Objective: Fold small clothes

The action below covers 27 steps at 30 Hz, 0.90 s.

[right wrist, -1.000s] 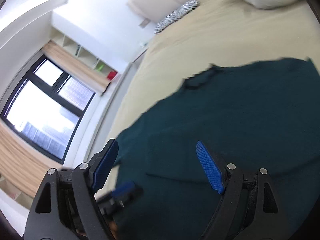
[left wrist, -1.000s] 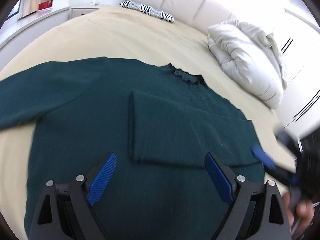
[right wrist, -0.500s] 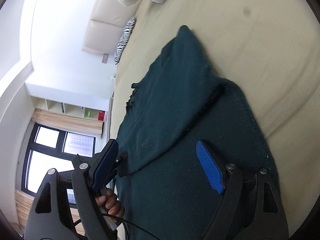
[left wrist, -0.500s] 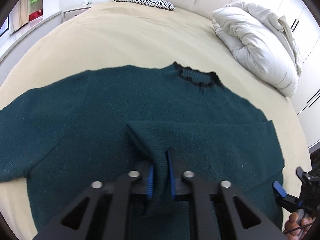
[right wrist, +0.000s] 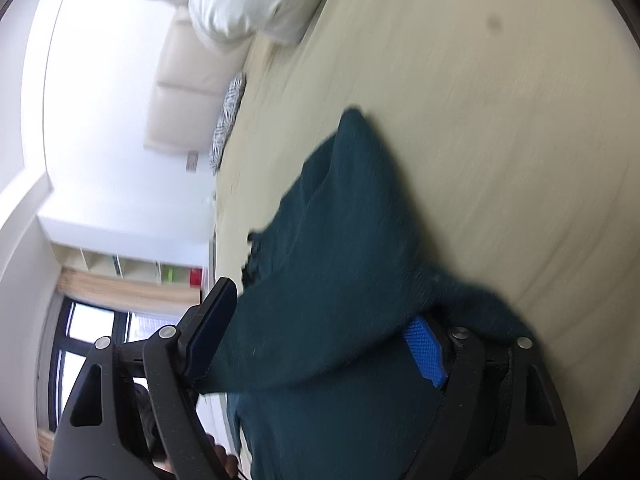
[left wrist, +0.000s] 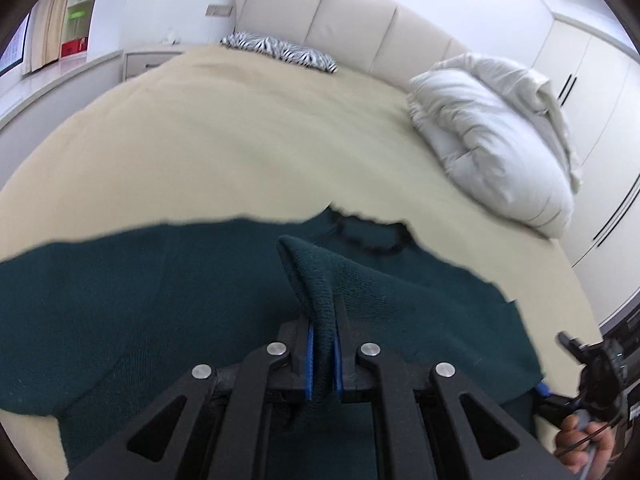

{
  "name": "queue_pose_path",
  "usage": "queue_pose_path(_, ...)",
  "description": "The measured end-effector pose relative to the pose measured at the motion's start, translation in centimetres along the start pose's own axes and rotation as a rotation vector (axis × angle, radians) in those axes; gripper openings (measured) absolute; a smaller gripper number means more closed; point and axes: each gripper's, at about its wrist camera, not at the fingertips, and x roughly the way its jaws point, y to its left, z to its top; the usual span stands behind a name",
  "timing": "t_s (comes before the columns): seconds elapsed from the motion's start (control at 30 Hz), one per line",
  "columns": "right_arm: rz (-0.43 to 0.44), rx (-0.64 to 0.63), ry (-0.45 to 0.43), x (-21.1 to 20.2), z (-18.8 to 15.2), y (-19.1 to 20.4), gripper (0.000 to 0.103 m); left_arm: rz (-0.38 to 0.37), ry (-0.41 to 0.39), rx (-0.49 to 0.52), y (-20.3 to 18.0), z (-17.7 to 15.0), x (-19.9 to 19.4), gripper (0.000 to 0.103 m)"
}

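A dark green knit sweater (left wrist: 160,300) lies spread on the beige bed (left wrist: 240,140), its black-trimmed collar (left wrist: 372,236) toward the headboard. My left gripper (left wrist: 322,320) is shut on a raised fold of the sleeve that was laid across the body. In the right wrist view the sweater's (right wrist: 340,240) side edge lies between the fingers of my right gripper (right wrist: 320,308). Its jaws are closing, still wide, and the cloth drapes over the blue pad (right wrist: 424,356). The right gripper (left wrist: 576,360) and the hand holding it show at the left wrist view's lower right.
A rumpled white duvet (left wrist: 492,140) lies at the bed's far right, and a zebra-print pillow (left wrist: 280,50) sits by the cream headboard (left wrist: 352,20). White wardrobe doors (left wrist: 592,80) stand to the right. Bare bedsheet (right wrist: 500,120) stretches beyond the sweater.
My left gripper closed on the folded sleeve and lifted it into a ridge. My right gripper rolled, dropped to the sweater's side edge, and now has cloth between its fingers.
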Motion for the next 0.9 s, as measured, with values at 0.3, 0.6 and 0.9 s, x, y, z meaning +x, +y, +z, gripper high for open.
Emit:
queue_pose_path(0.3, -0.067, -0.066, 0.06, -3.3, -0.6, -1.1, 0.055, 0.004, 0.034, -0.001, 1.0, -1.8, 1.8, 0.009)
queue_pose_path(0.6, -0.315, -0.358, -0.04, -2.4, 4.0, 4.7, 0.057, -0.019, 0.029, -0.025, 1.5, -2.8, 1.9, 0.009)
queue_pose_path(0.9, -0.483, -0.499, 0.039, 5.5, 5.7, 5.3, 0.007, -0.034, 0.031, -0.051, 1.9, -2.6, 1.4, 0.008)
